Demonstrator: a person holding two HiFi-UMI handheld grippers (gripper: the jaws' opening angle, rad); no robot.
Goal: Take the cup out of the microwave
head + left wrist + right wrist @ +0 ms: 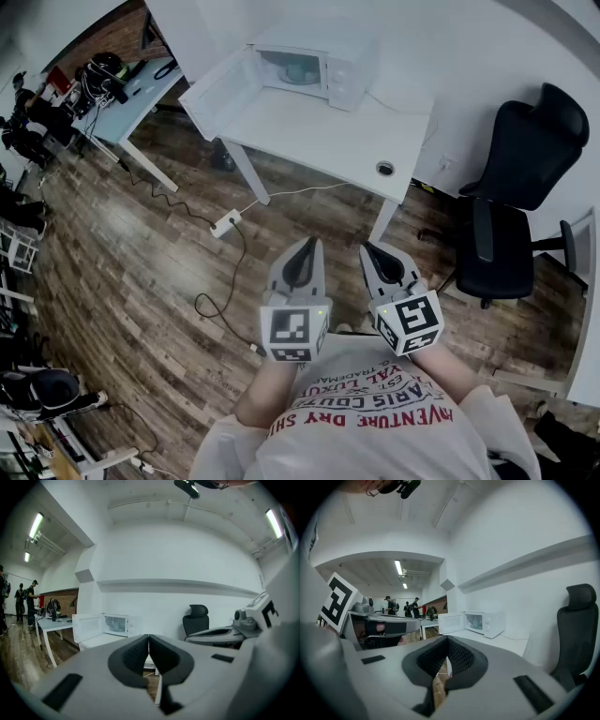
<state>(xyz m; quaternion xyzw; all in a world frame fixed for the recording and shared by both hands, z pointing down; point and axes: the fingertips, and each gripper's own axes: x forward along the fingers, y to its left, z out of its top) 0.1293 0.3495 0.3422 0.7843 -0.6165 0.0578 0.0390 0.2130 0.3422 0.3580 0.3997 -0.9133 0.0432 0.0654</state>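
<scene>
A white microwave (314,67) stands on a white table (309,131) with its door (216,91) swung open to the left. A pale cup (298,69) shows dimly inside the cavity. The microwave (112,624) also appears far off in the left gripper view, and the microwave (476,622) in the right gripper view. My left gripper (305,247) and right gripper (373,252) are held side by side near my chest, well short of the table. Both point roughly level toward the table, jaws together, nothing between them.
A black office chair (516,187) stands right of the table. A white power strip (226,223) and cables lie on the wooden floor in front of the table. A second desk (127,94) with gear sits at the far left, with people standing beyond it.
</scene>
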